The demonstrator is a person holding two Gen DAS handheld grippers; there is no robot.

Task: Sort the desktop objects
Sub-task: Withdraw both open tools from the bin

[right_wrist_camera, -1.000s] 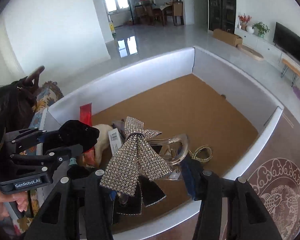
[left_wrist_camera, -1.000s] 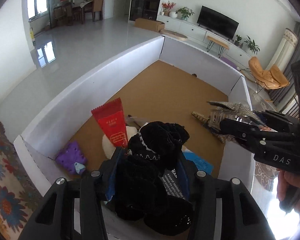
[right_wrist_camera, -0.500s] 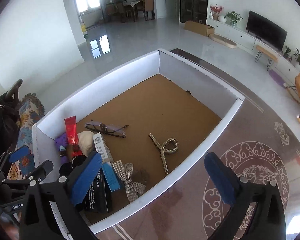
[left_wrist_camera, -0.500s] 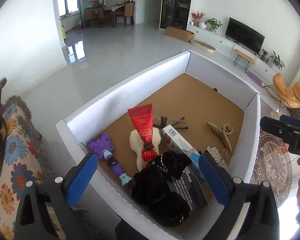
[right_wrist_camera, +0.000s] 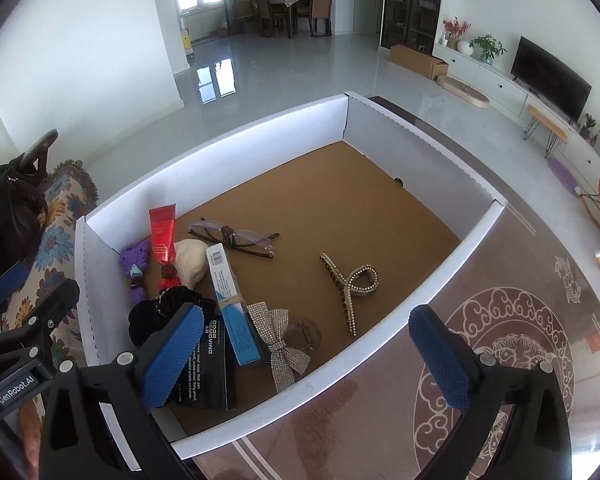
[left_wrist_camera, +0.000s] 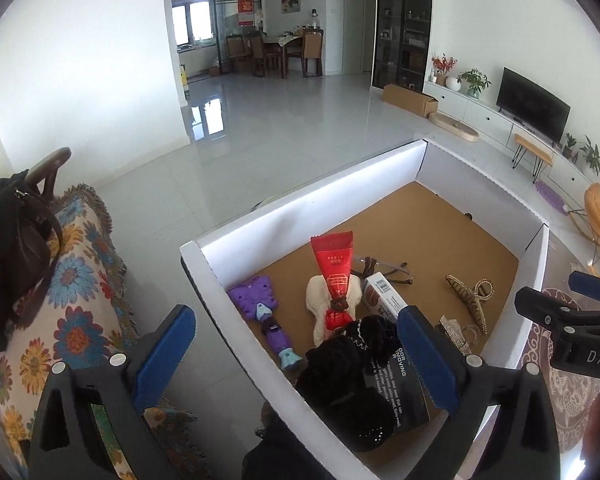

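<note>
1. A white-walled box (right_wrist_camera: 380, 344) with a brown cardboard floor sits on a patterned brown surface (right_wrist_camera: 500, 320); every sorted thing lies inside the box.
2. The left tool (left_wrist_camera: 296, 360) hangs above the box's near-left corner, its blue pads spread wide and nothing between them.
3. The right tool (right_wrist_camera: 312, 356) hangs over the box's near wall, pads likewise wide apart and empty.
4. Inside the box, by its left wall, lies a purple toy (right_wrist_camera: 136, 268), and just beside it a red tube (right_wrist_camera: 163, 236) resting on a cream shell (right_wrist_camera: 192, 264).
5. A black scrunchie (right_wrist_camera: 160, 312) lies in the box's near-left corner, against a black carton (right_wrist_camera: 208, 376) and a blue-and-white carton (right_wrist_camera: 232, 304).
6. A rhinestone bow (right_wrist_camera: 280, 340) lies near the box's front wall, just beside the blue-and-white carton.
7. Glasses (right_wrist_camera: 232, 238) and a studded hair claw (right_wrist_camera: 350, 284) lie toward the middle of the box floor, apart from each other.
</note>
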